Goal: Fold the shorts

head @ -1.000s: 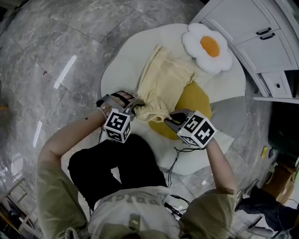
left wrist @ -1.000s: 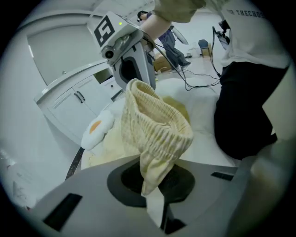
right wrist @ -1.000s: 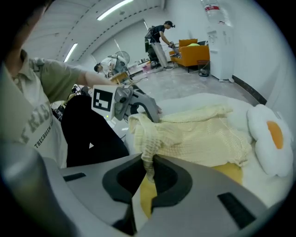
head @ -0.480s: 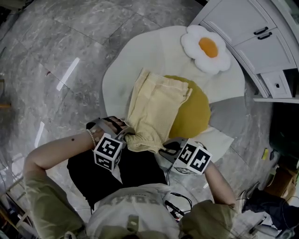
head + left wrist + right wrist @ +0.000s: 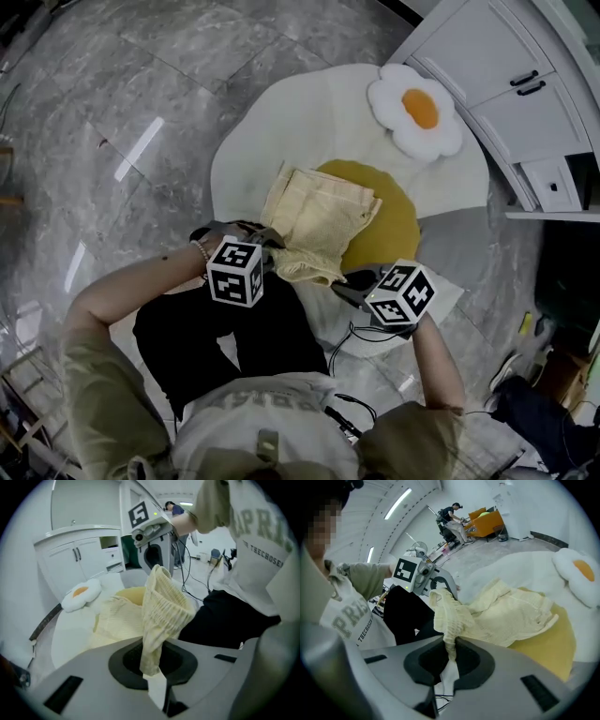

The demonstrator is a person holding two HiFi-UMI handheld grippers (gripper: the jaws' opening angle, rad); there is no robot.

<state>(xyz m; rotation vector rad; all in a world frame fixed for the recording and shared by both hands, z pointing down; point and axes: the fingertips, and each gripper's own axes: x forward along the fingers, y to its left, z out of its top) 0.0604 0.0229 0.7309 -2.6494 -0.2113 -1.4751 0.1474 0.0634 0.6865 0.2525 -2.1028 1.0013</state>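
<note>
Head view: yellow shorts lie bunched on the egg-shaped rug; left gripper view: left tool clenched on their waistband (ribbed elastic); right gripper view: right tool likewise pinching that waistband.

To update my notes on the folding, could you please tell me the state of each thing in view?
shorts: waistband lifted, the rest on the rug.
left gripper: shut on the shorts.
right gripper: shut on the shorts.
rug: flat on the floor.
cushion: lying on the rug.
</note>
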